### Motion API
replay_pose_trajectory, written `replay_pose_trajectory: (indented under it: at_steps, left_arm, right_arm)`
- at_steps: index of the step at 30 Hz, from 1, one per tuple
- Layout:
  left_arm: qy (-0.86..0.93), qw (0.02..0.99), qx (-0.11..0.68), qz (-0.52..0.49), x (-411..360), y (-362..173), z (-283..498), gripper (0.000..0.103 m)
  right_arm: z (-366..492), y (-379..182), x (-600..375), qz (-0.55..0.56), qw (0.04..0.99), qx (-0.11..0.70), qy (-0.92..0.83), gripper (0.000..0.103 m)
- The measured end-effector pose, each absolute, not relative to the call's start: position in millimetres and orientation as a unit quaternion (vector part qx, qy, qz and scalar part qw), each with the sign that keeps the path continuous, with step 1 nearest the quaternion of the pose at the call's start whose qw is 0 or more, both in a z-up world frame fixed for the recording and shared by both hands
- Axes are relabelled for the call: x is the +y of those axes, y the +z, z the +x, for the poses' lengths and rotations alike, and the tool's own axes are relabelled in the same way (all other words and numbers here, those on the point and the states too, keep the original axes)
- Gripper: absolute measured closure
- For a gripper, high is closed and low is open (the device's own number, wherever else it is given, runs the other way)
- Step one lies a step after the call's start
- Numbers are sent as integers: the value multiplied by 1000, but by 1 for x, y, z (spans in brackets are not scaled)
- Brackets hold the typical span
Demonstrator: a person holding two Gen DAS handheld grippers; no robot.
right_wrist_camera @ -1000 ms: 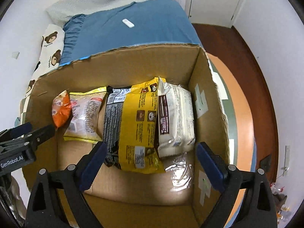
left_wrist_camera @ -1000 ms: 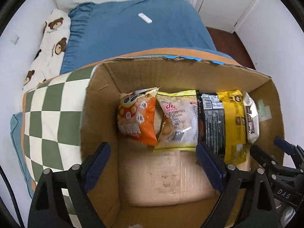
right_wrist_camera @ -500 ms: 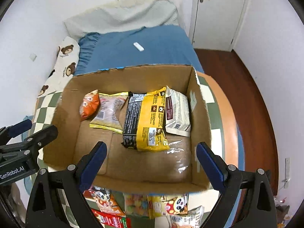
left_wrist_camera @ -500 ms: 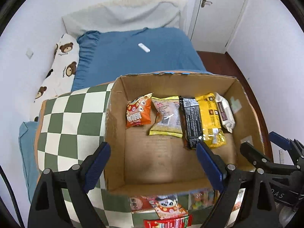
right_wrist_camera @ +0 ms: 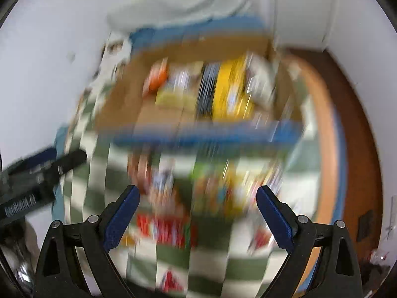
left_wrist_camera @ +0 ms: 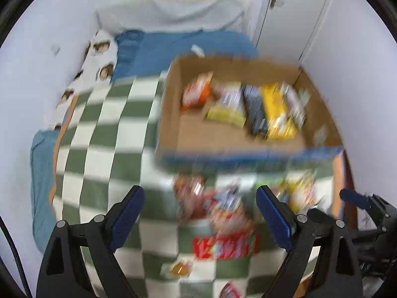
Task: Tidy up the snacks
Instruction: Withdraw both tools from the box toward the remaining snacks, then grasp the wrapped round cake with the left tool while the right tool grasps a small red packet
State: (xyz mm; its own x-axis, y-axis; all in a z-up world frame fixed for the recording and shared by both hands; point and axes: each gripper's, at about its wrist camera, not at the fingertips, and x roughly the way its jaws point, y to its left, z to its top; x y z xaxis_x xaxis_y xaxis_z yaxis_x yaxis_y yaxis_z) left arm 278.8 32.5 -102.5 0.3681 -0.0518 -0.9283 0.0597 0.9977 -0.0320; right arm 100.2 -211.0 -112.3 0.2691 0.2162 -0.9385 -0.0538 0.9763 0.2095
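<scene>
Both views are motion-blurred. A cardboard box [left_wrist_camera: 171, 114] stands on the green-and-white checked cloth [left_wrist_camera: 99, 129]. Inside it lie several snack packs in a row: an orange pack [left_wrist_camera: 196, 92], a pale yellow one [left_wrist_camera: 228, 106], a black one [left_wrist_camera: 255, 111], a yellow one [left_wrist_camera: 278, 109] and a white one [left_wrist_camera: 294, 101]. The box also shows in the right wrist view [right_wrist_camera: 124, 104]. Loose snack packs [left_wrist_camera: 218, 206] lie on the cloth in front of the box, among them a red pack [left_wrist_camera: 225, 245]. My left gripper [left_wrist_camera: 199, 213] is open and empty above them. My right gripper [right_wrist_camera: 197, 213] is open and empty above the loose packs [right_wrist_camera: 215, 186].
A blue bed [left_wrist_camera: 173, 47] with a bear-print pillow [left_wrist_camera: 96, 62] lies behind the box. A white door [left_wrist_camera: 297, 12] and a brown floor [right_wrist_camera: 352, 114] are at the right. The table's orange rim [right_wrist_camera: 325, 134] curves along the right.
Both grippers have pulled back and up out of the box toward the near side. The loose packs on the cloth have come into view. Both stay open.
</scene>
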Motion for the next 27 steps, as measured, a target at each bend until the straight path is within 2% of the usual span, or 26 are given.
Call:
replay_pose_trajectory:
  at_steps: [6, 10, 13, 16, 18, 25, 27]
  left_arm:
    - [8, 753, 658, 8, 72, -191, 218, 11]
    - [27, 720, 693, 16, 89, -228, 188, 11]
    - [36, 708, 705, 18, 98, -243, 173, 11]
    - [35, 708, 705, 20, 99, -249, 169, 11]
    - [27, 707, 706, 22, 96, -253, 168, 11]
    - [-22, 710, 701, 64, 66, -273, 176, 11]
    - [-30, 706, 703, 82, 55, -282, 179, 16]
  right_arm:
    - [33, -238, -172, 127, 626, 751, 168, 8]
    - [6, -308, -150, 153, 525, 815, 190, 10]
    - [-6, -341, -142, 148, 487, 839, 191, 20]
    - [-12, -349, -135, 116, 491, 842, 190, 33]
    - [-16, -346, -131, 85, 507, 836, 191, 53]
    - [-11, -305, -143, 69, 584, 788, 181, 54]
    - [-4, -291, -149, 69, 606, 773, 174, 54]
